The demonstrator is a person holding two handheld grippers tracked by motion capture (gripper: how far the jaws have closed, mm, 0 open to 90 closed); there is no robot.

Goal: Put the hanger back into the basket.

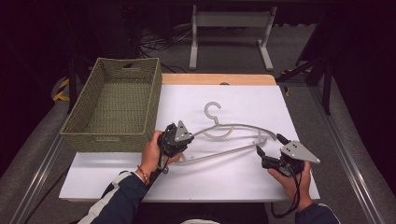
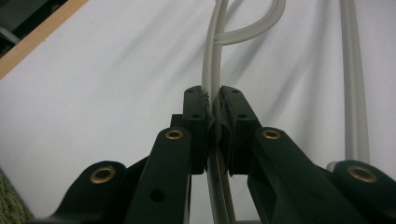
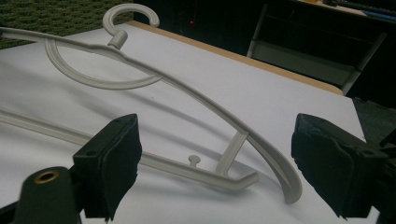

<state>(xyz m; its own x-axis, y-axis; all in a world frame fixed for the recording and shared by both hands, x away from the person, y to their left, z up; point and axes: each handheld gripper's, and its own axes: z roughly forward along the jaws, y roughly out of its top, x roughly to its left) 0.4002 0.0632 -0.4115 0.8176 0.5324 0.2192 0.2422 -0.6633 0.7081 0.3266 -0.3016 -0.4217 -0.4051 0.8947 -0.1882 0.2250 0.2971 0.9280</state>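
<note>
A pale grey plastic clothes hanger lies across the middle of the white table, its hook pointing away from me. My left gripper is shut on the hanger's left end; in the left gripper view the pads pinch the thin bar between them. My right gripper stands open just short of the hanger's right end. In the right gripper view the hanger's right tip lies on the table between and ahead of the two wide-apart pads, touching neither.
A green woven basket stands at the table's left, close beside my left hand. The table's wooden far edge runs behind the hanger. A white metal frame stands on the floor beyond.
</note>
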